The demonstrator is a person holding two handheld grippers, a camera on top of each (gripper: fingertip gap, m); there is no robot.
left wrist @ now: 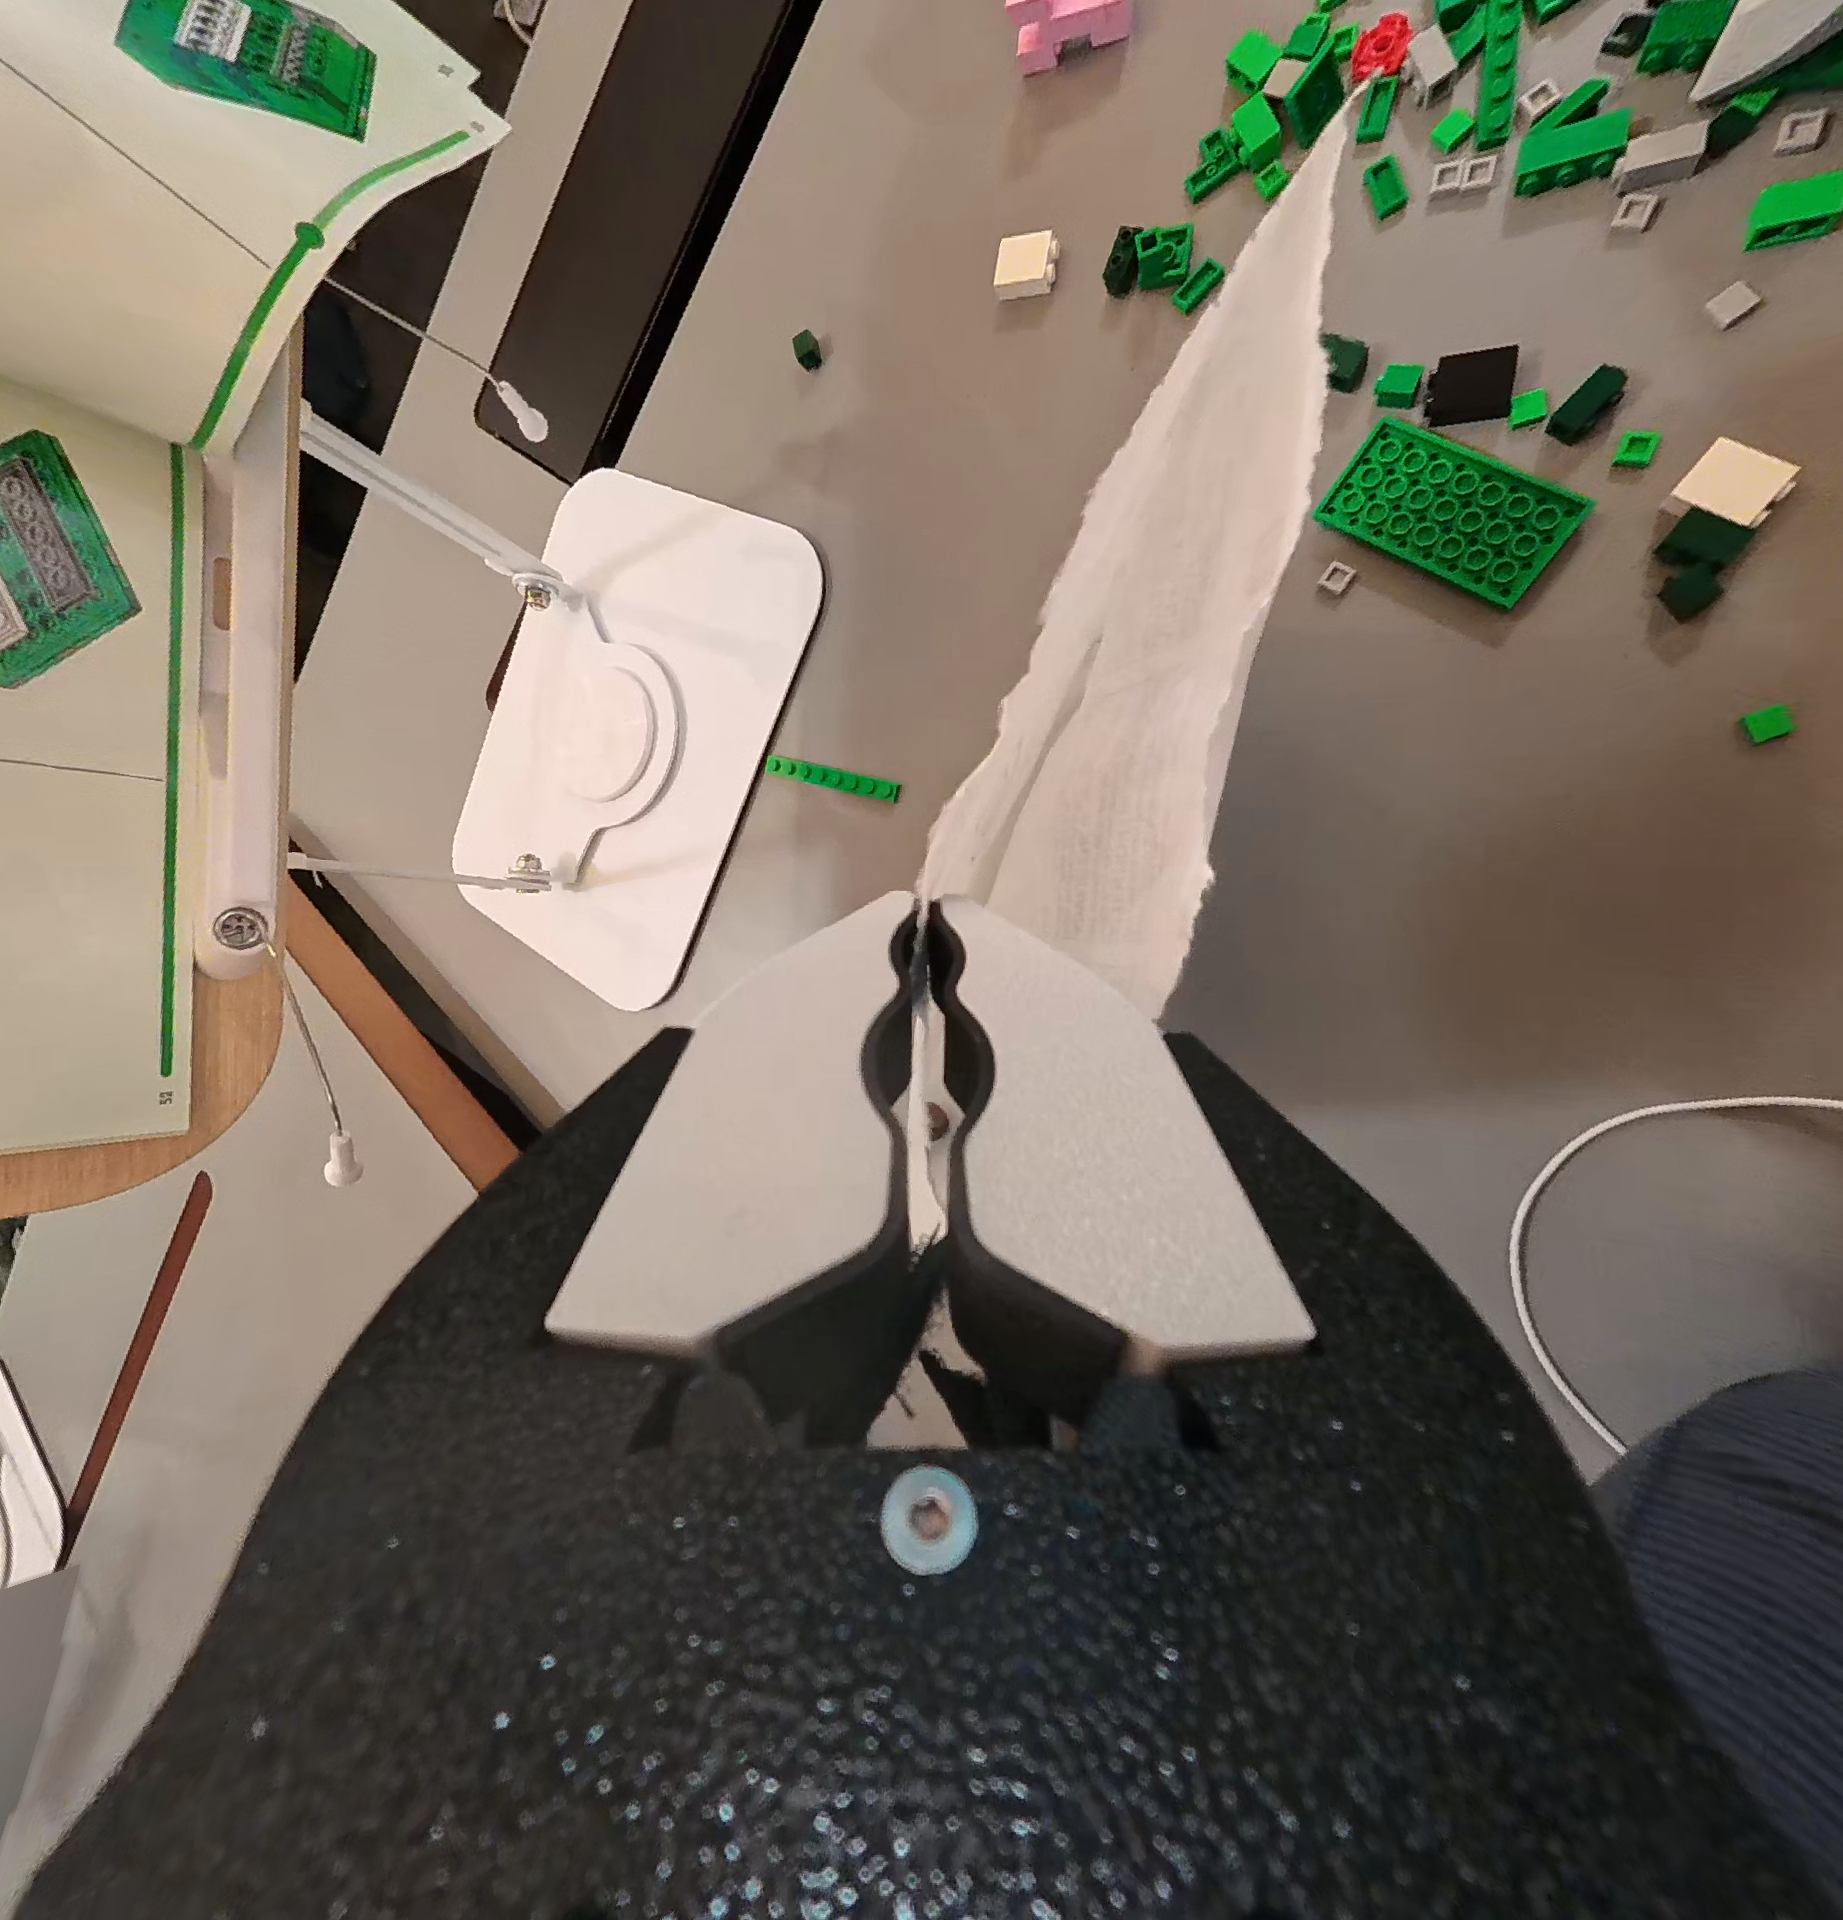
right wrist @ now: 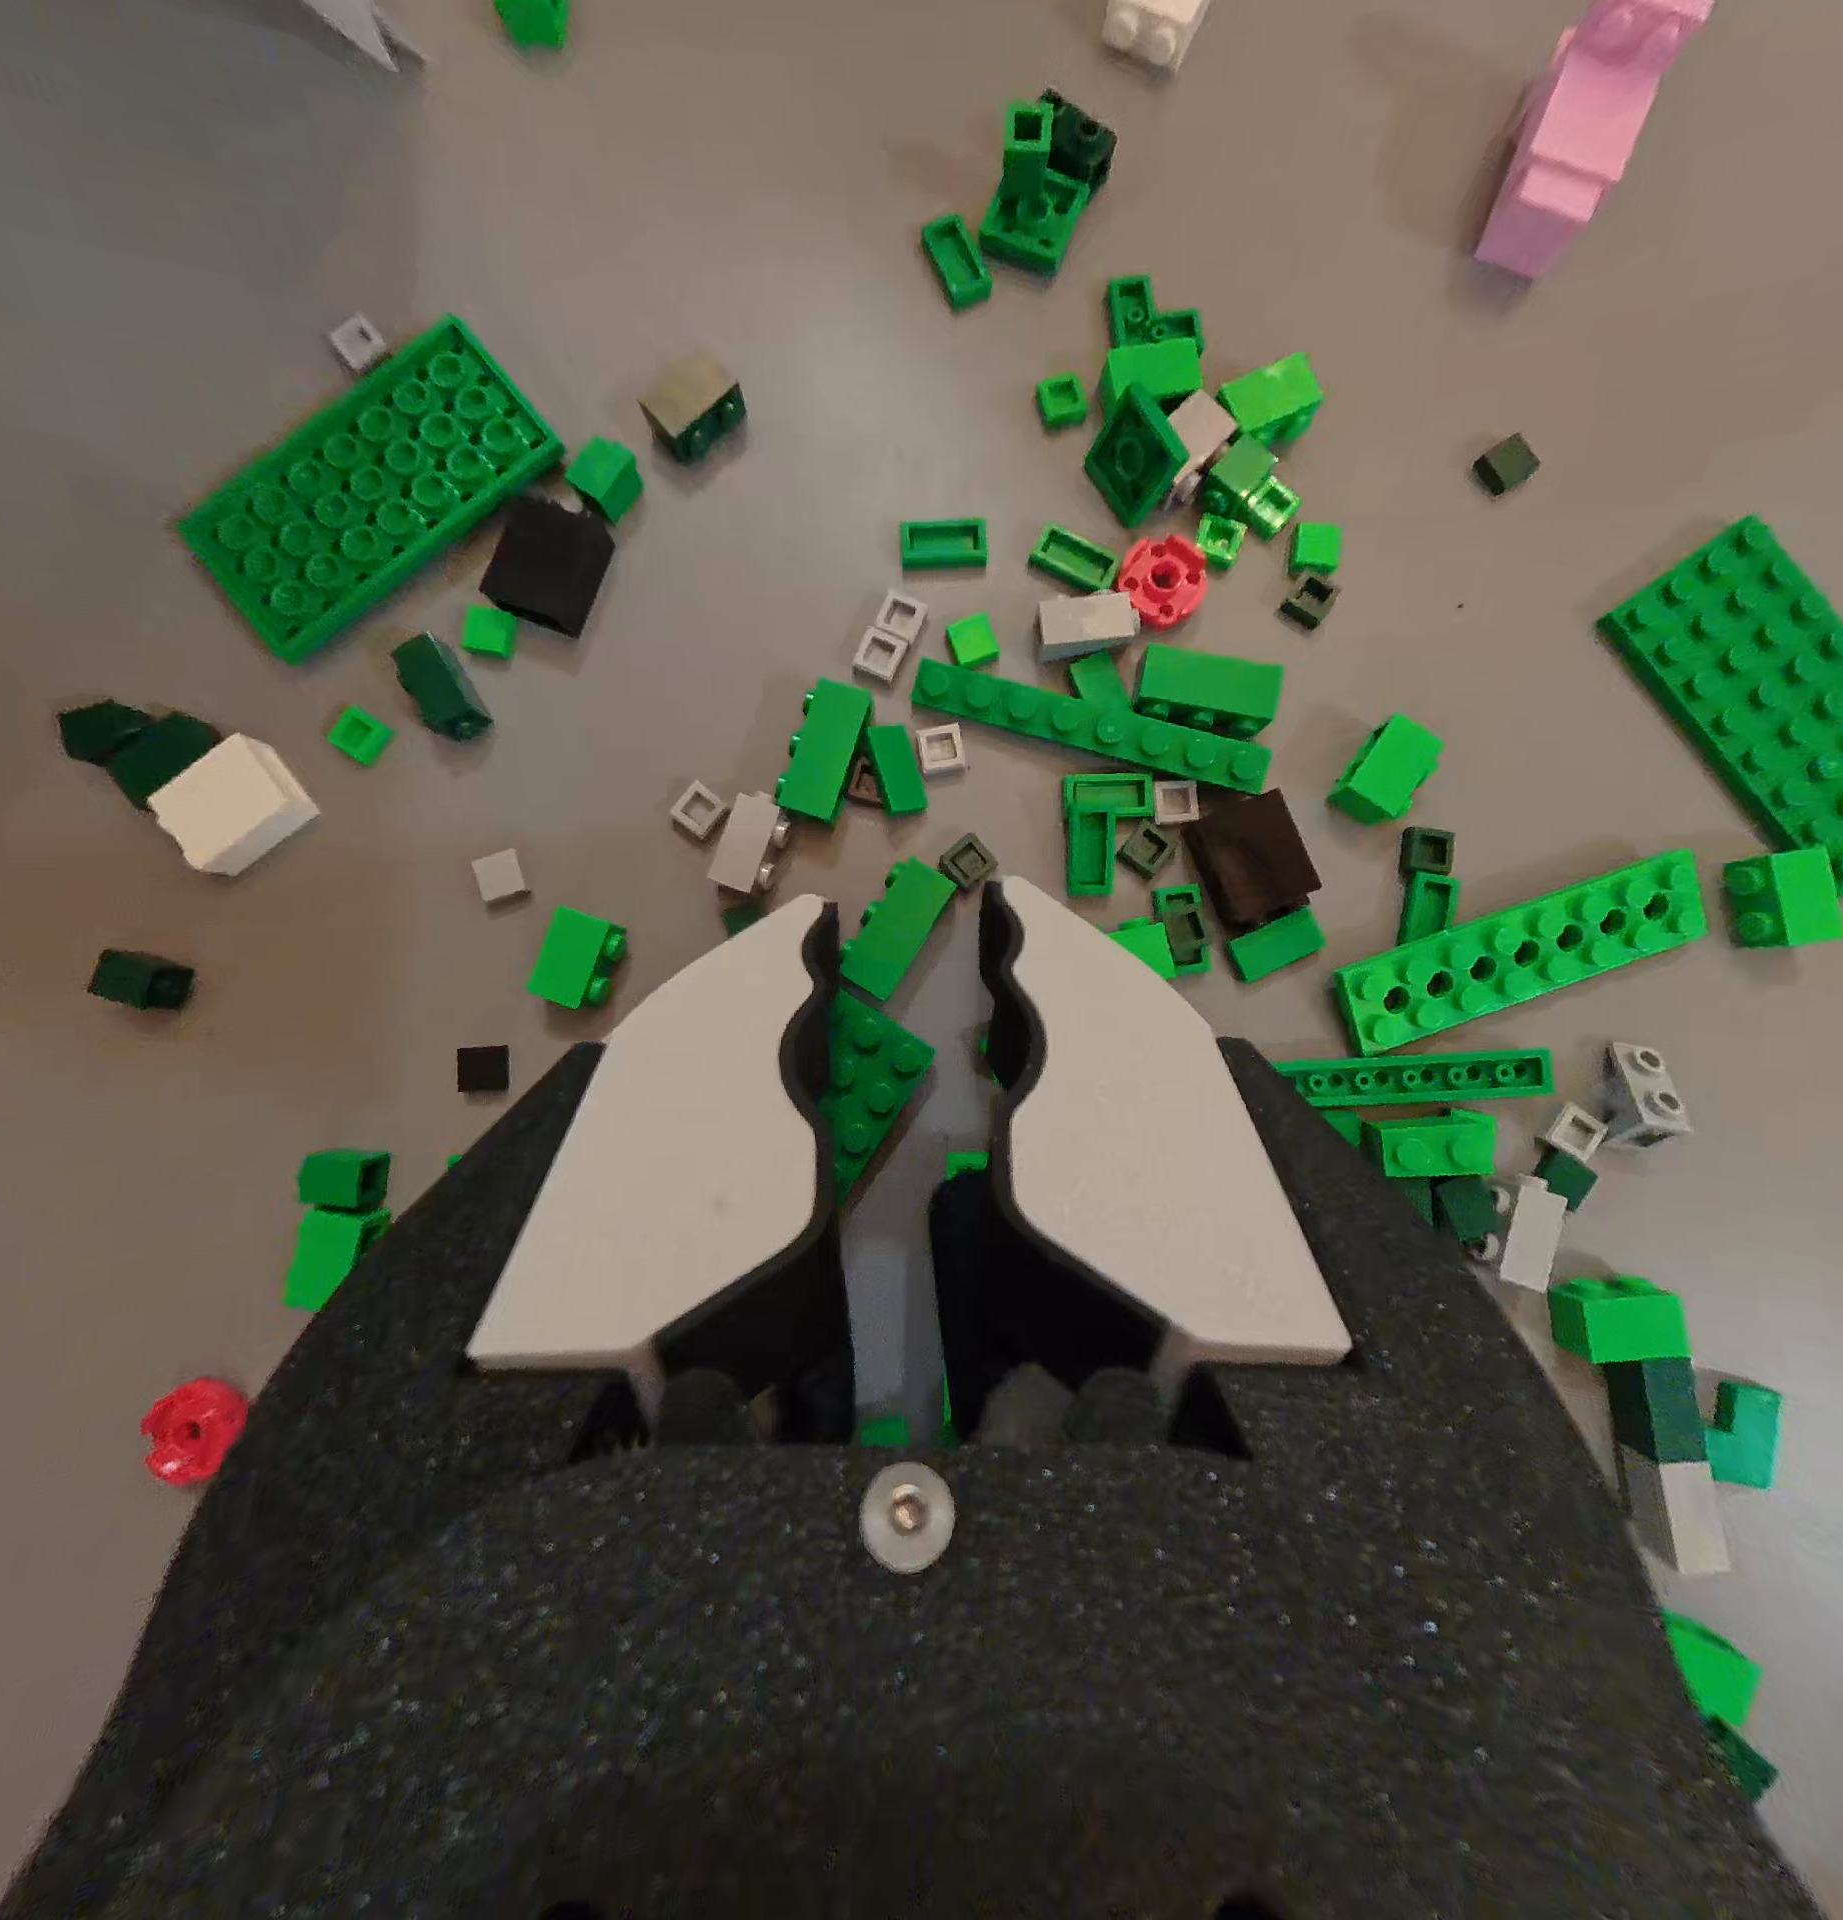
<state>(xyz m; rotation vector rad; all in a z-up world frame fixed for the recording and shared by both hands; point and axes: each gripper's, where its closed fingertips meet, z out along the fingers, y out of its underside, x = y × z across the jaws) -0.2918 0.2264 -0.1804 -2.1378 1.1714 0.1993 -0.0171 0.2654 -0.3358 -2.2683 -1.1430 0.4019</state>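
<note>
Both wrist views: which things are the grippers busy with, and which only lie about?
In hand: left gripper, jaws shut on torn white paper strip; right gripper, jaws open either side of green plastic brick.
Lying about: flat green studded plate, red round piece, pink block figure, open paper booklet.

Soft even light, fisheye-warped edges

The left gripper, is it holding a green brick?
No, the left gripper is shut on a torn white paper bag, not a brick.
</note>
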